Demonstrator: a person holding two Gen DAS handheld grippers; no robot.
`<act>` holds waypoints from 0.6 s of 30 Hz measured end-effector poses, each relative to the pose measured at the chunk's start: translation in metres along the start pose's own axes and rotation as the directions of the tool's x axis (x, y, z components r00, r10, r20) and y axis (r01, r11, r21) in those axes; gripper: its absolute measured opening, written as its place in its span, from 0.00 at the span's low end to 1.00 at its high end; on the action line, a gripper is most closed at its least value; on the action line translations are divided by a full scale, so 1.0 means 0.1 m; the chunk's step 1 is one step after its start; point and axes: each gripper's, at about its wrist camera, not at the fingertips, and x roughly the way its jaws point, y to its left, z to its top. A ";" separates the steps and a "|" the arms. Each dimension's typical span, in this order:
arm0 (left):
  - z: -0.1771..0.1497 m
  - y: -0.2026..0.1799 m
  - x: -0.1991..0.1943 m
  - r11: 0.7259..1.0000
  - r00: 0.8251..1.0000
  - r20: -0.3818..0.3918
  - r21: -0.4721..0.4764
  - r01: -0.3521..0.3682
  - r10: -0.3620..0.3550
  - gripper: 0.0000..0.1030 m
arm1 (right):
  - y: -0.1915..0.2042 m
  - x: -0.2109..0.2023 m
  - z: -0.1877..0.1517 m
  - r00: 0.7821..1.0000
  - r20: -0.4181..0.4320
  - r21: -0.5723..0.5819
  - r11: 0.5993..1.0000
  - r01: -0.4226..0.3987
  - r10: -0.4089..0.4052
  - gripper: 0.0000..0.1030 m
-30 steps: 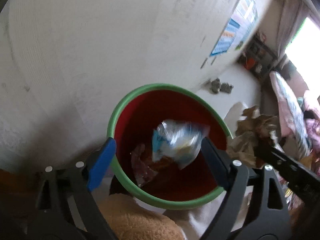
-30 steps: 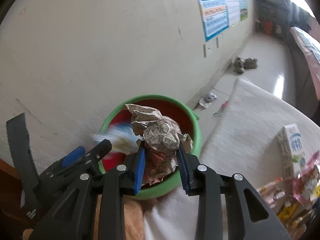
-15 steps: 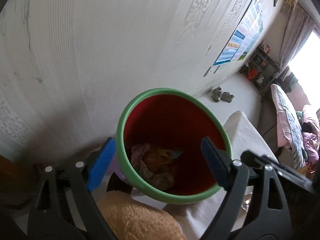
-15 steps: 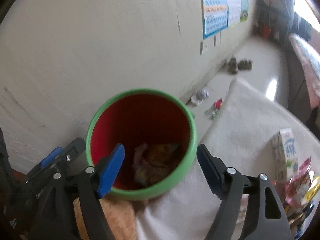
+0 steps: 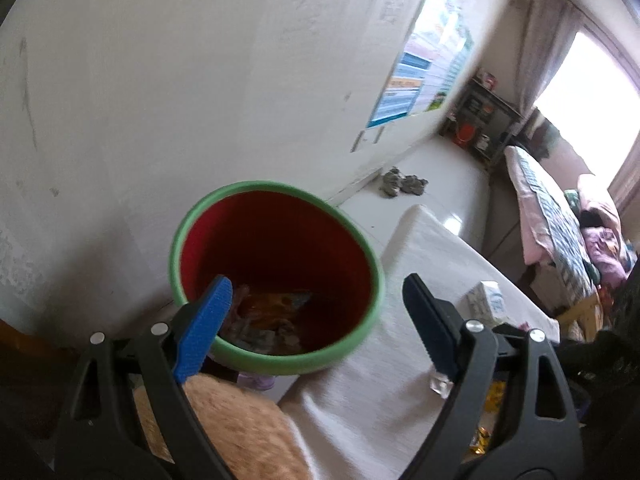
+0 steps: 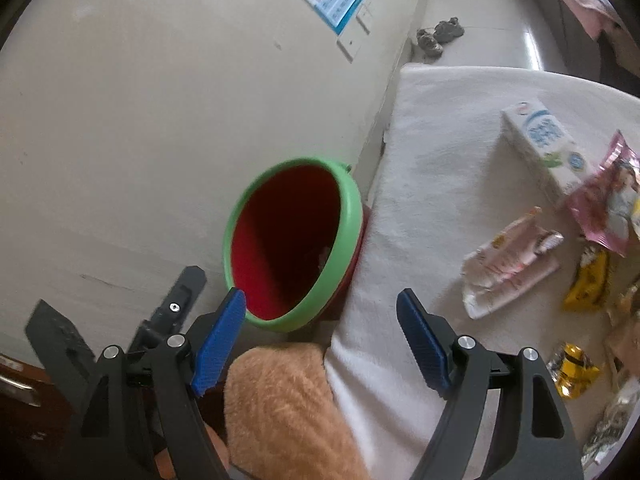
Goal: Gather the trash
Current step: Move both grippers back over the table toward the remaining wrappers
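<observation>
standing against the pale wall, the red bin [image 5: 280,240] with its green rim is the landmark for everything else; in the right wrist view it [image 6: 288,240] appears beside the edge of a white-covered counter [image 6: 432,168]. down at the bottom of the bin lies a heap of crumpled wrappers [image 5: 268,316], orange and pale, too blurred to tell apart.

the left tool [image 5: 316,324] hovers above the bin's near rim with its jaws spread wide and nothing between them. the right tool [image 6: 320,340] is likewise gaping and empty, just in front of the bin, over a tan fuzzy cloth [image 6: 280,412].

on the counter, right of the bin, more trash waits: a white milk carton [image 6: 540,140] lying on its side, a pink snack packet [image 6: 604,208] beyond it, a pale crumpled wrapper [image 6: 508,268] nearer the bin, and small yellow wrappers [image 6: 584,284] further out.

behind the bin, on the floor by the wall, sits a pair of grey shoes [image 5: 400,182], and a blue poster [image 5: 416,76] hangs above them.
</observation>
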 end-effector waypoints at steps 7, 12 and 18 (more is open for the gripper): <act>-0.14 -0.50 -0.08 0.994 0.999 -0.006 0.103 0.043 -0.043 0.82 | -0.23 -0.48 -0.04 0.997 0.074 0.021 0.999 -0.024 0.022 0.65; -0.28 -0.79 -0.19 0.979 0.997 -0.007 0.186 0.077 -0.077 0.82 | -0.52 -0.95 -0.15 0.958 0.234 0.008 0.986 0.168 -0.165 0.66; -0.54 -1.11 -0.14 0.949 0.992 -0.063 0.288 0.127 -0.113 0.82 | -0.93 -1.38 -0.44 0.870 0.347 0.023 0.931 0.365 -0.350 0.73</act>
